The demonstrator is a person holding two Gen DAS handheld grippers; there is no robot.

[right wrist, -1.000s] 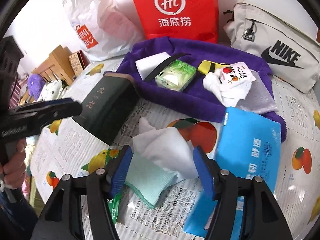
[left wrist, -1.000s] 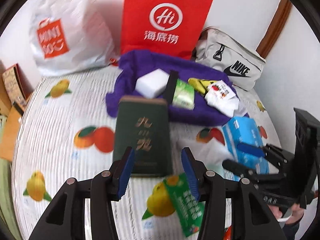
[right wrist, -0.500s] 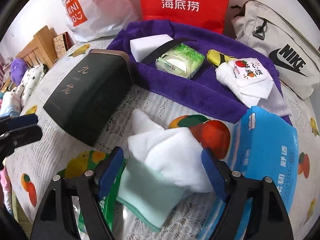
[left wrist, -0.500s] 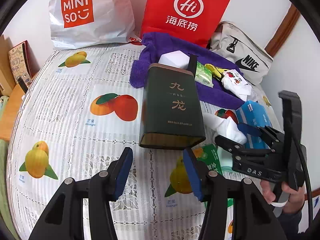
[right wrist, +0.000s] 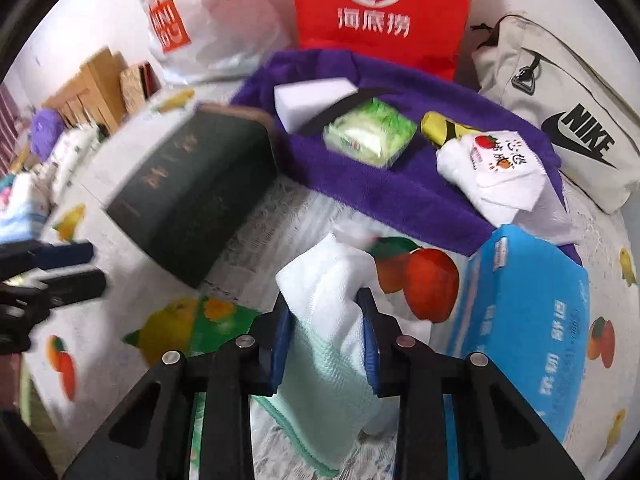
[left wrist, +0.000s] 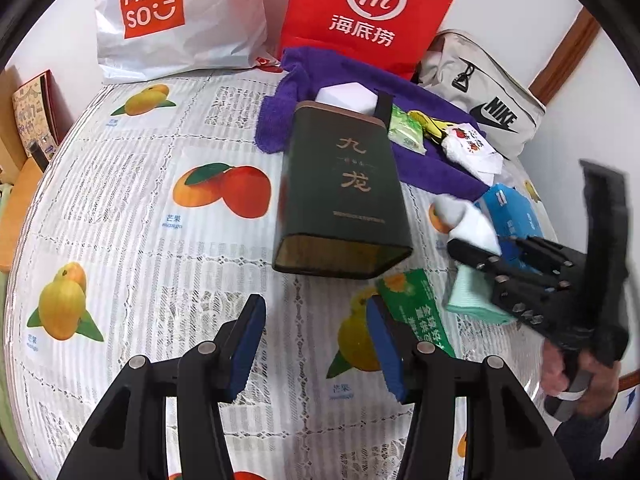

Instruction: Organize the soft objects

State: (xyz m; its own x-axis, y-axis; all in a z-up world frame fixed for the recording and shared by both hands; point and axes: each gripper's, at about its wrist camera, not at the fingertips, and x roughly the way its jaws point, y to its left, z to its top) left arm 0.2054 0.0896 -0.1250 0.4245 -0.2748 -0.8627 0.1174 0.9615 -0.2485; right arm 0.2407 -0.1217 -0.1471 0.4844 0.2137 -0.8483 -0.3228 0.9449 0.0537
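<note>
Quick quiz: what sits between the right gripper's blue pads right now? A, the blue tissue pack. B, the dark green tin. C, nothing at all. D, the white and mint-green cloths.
D: the right gripper has just been closing, and its pads now squeeze the white and mint-green cloths; the dark green tin and blue tissue pack lie off to either side.

The dark green rectangular tin [right wrist: 192,196] beside the purple towel [right wrist: 400,196] is motion-blurred, its gold lettering unreadable.
</note>
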